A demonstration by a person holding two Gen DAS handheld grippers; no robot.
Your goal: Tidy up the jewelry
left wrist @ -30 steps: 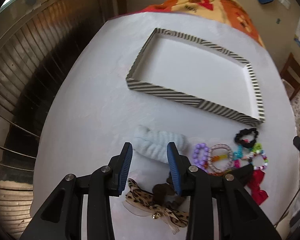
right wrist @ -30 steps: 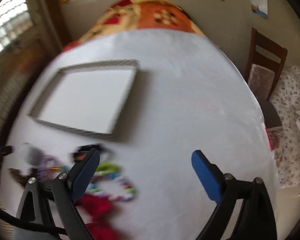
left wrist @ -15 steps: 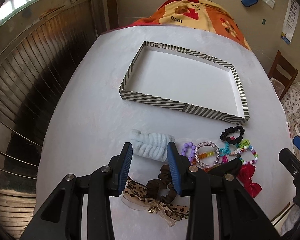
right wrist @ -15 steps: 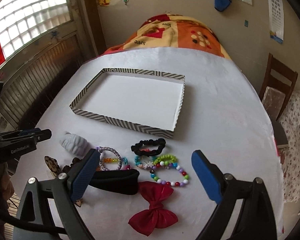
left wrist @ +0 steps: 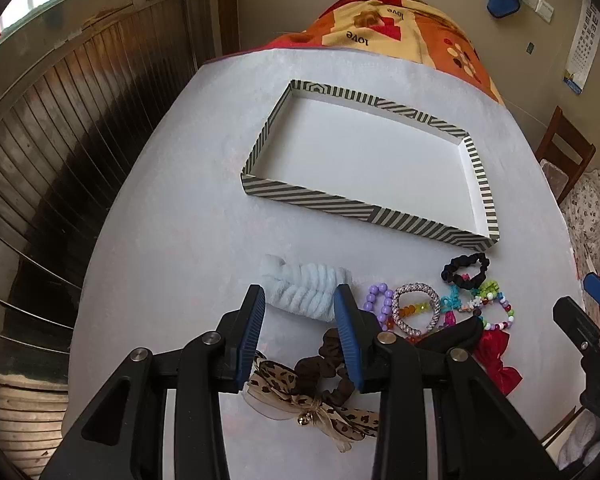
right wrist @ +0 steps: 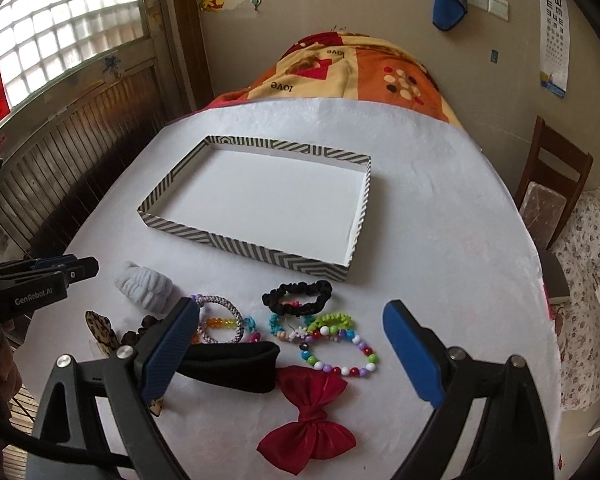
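1. Tool first, in the left wrist view: the left tool [left wrist: 300, 336] hangs above the near part of the tabletop [left wrist: 172, 240] with its blue pads apart and nothing between them. Just beyond its tips lies a pale blue fluffy scrunchie [left wrist: 308, 284]; under it, nearer, lie a brown scrunchie [left wrist: 320, 372] and a leopard-print bow [left wrist: 300, 396].
2. To the right of these sit a purple bead bracelet [left wrist: 374, 300], a silver woven bracelet [left wrist: 416, 308], a black scrunchie [left wrist: 466, 270] and a red bow [left wrist: 496, 360]. The striped tray [left wrist: 320, 196] stands farther off, its white floor bare.
3. Right wrist view: the right tool [right wrist: 292, 352] is spread wide and holds nothing. Between its pads and just beyond them lie a black headband [right wrist: 236, 364], the red bow [right wrist: 308, 420], a multicoloured bead bracelet [right wrist: 340, 352], a green bead bracelet [right wrist: 332, 320] and the black scrunchie [right wrist: 298, 298].
4. The tray [right wrist: 240, 244] lies beyond the pile, a little to the left, and nothing is in it.
5. Judgement: the task is at its first pick, with every piece on the tabletop and none sorted.
6. The next move probably calls for lowering one tool over a single piece, closing on it without snagging a neighbour, then carrying it to the tray. The fluffy scrunchie suits the left tool; the beads on the right are tangled close together and need care.
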